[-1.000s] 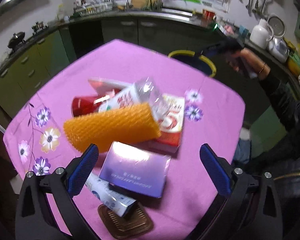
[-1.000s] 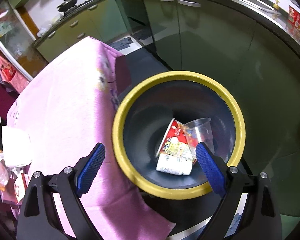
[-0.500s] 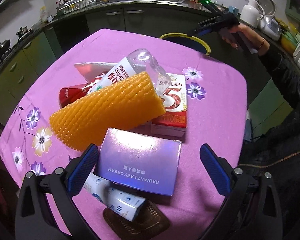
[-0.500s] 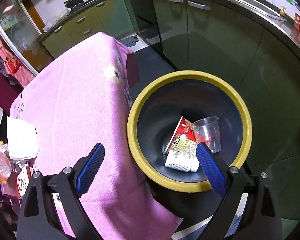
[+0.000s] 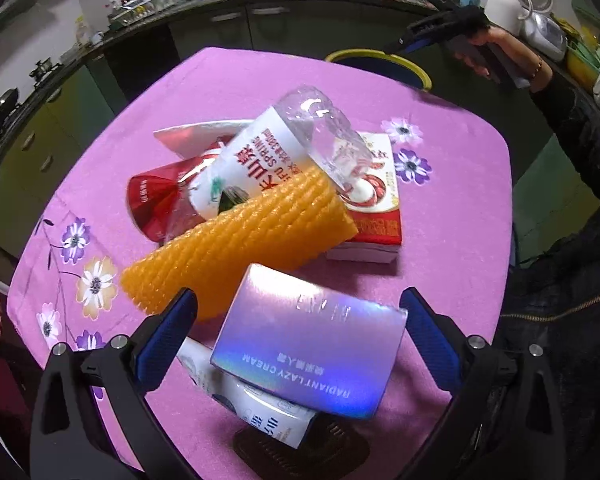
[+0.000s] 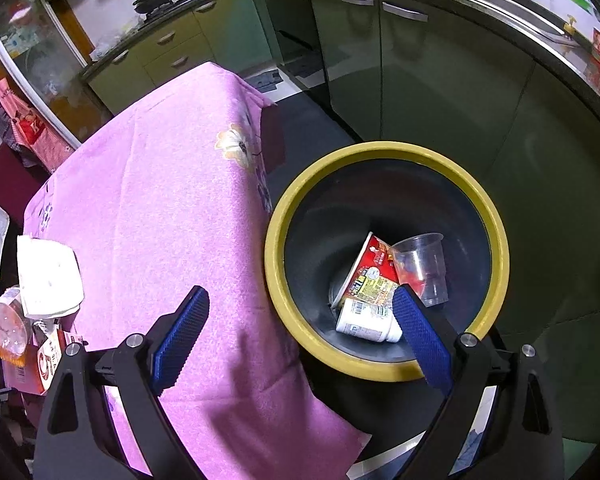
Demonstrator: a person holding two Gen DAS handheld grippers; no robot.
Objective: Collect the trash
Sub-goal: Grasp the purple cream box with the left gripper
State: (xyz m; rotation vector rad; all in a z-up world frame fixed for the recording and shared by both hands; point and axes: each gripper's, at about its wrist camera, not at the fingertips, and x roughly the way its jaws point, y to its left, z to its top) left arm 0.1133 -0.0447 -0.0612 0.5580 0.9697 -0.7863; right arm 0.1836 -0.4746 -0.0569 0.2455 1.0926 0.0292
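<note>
Pink flowered tablecloth (image 5: 228,88) fills the left wrist view, with trash heaped at centre: an orange foam net (image 5: 240,248), a clear bottle (image 5: 284,152), a red carton (image 5: 376,208) and a purple box (image 5: 312,340). At the bottom, the left gripper (image 5: 298,328) is spread wide around the purple box. At the lower centre of its own view, the right gripper (image 6: 300,320) is spread empty above the yellow-rimmed bin (image 6: 276,232), lower right, which holds a noodle cup (image 6: 368,280) and a plastic cup (image 6: 420,264).

table: pink floral cloth (image 5: 452,208) | on it: trash pile (image 5: 268,216) (heaped)
</note>
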